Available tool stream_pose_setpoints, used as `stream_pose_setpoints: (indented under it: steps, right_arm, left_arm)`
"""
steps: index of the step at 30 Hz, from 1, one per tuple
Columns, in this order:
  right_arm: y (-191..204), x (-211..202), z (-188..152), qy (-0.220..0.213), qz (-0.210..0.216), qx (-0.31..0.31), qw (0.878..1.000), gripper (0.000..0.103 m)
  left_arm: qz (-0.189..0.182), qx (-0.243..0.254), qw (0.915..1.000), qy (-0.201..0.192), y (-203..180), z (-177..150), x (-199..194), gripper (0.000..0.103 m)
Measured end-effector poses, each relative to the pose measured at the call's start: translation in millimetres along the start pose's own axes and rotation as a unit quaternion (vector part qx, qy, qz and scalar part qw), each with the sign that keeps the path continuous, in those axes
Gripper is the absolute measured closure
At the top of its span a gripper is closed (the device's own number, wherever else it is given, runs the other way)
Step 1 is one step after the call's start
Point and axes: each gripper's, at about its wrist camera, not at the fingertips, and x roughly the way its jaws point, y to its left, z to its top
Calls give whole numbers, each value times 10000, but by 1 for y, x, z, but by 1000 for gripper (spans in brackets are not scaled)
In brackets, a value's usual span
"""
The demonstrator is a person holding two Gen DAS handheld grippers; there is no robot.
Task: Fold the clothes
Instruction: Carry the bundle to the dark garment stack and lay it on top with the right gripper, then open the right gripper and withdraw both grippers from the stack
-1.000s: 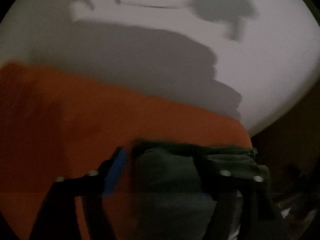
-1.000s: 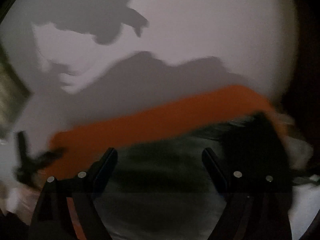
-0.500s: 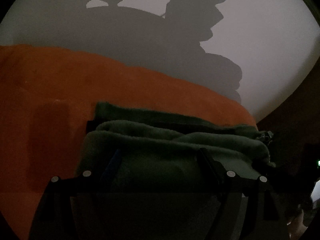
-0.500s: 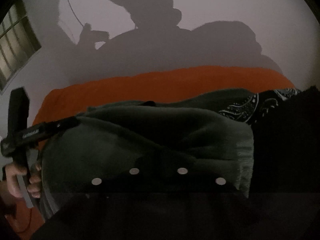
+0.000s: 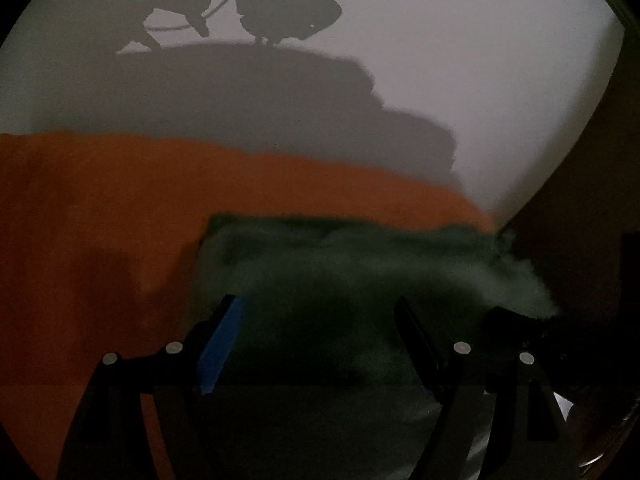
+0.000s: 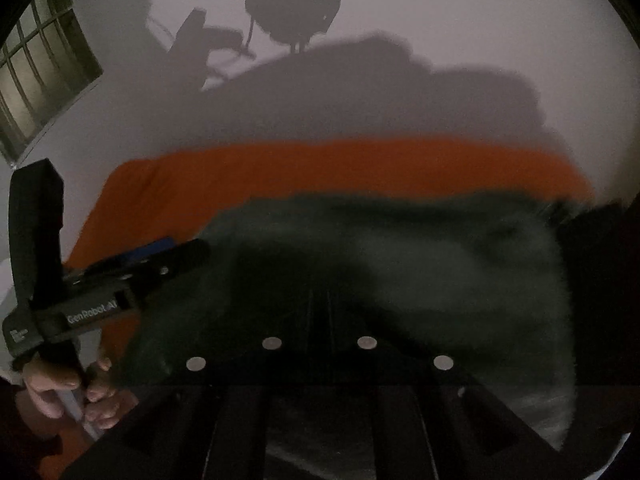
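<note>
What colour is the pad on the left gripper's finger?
Blue pad, clearest in the left wrist view.

Orange-covered surface runs wall to wall across both views, prob a bed, can't tell for sure. Dark green fleece garment lies bunched directly on it, blurry.

Orange sheet, barred window (perhaps shuttered)

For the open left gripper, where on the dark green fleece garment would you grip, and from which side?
Probably the near-left corner of the dark green fleece garment, approached from the left over the bare orange sheet. The edge there is straight and exposed, and the left gripper is open. The right gripper looks shut on the same cloth.
</note>
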Motion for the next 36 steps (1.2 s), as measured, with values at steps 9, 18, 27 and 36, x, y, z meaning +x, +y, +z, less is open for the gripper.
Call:
stream_pose_setpoints:
  steps: [9,18,27,36]
  right_arm:
    - [13,-46,-29,-460,-629,55,9969,99]
    - [19,-28,-92,657,-587,865,9923,103]
    - [72,-108,-116,741,-1095,1182,9842,100]
    - [175,-256,-129,129,-1174,1435,9826,63]
  left_arm:
    - [-527,366,9979,43,-2,-32,-57,24]
    - [-190,220,9914,1278,33,-79,-54,22]
    - [-16,265,9917,1256,43,-86,-147,25]
    - [121,519,9970,556,-8,-105,-311,23]
